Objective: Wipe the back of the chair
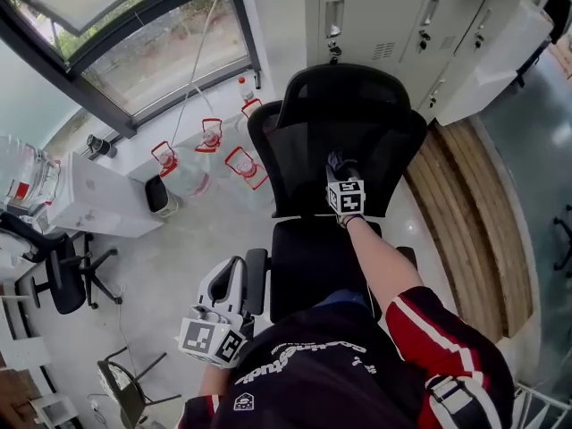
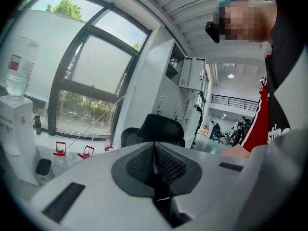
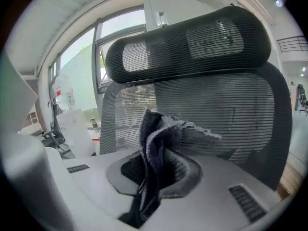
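While it hangs low by the person's left side, left gripper: jaws pressed together with nothing between them, just beside the chair's left armrest.
Seat: black, directly below the person's outstretched right arm.
Right gripper: reaches over the seat; jaws pinch a dark grey cloth.
Cloth: bunched and upright between the jaws, its frayed free corner pointing at the mesh; whether it touches cannot be told.
Backrest: black mesh, upright, its seat-side face towards the right gripper at about mid-height.
Headrest: curved mesh bar above the backrest.
Water jugs: clear with red handles, on the floor to the chair's left below the window.
Lockers: pale grey, behind the chair.
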{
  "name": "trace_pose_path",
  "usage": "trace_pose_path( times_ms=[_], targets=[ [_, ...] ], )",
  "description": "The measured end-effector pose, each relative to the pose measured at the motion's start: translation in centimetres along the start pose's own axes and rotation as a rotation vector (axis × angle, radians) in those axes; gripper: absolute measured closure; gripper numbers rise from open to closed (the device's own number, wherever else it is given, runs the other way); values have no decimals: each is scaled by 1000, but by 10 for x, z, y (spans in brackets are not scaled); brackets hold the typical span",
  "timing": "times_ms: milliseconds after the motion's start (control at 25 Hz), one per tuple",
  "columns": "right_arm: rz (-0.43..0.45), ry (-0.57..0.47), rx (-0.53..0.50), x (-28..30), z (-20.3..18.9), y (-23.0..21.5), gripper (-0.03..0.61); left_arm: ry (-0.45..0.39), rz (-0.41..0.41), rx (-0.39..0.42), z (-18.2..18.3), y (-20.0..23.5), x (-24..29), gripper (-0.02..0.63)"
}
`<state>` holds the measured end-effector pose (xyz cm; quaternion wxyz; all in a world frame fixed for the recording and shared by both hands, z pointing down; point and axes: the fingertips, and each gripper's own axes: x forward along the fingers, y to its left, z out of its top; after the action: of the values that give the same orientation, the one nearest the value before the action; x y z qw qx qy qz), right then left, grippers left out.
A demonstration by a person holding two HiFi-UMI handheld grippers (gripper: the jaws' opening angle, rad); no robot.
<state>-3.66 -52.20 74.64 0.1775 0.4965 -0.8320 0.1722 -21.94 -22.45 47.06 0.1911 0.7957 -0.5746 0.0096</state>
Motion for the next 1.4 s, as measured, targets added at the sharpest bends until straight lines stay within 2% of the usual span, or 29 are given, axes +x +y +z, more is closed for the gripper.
trace_pose_path(
  times_ms=[480, 840, 1120, 1400],
  targets=[
    [258, 19, -108, 54, 13, 149, 518, -21, 127, -37, -1, 47, -40, 588],
    [377, 45, -128, 73, 10, 218, 518, -26, 192, -52, -3, 68, -62, 586],
    [399, 38, -85, 47, 9, 225, 518, -27, 127, -44, -3, 54, -50, 587],
    [307, 5, -3, -4, 5, 168, 518, -26, -26, -4, 4, 8, -18, 586]
  ],
)
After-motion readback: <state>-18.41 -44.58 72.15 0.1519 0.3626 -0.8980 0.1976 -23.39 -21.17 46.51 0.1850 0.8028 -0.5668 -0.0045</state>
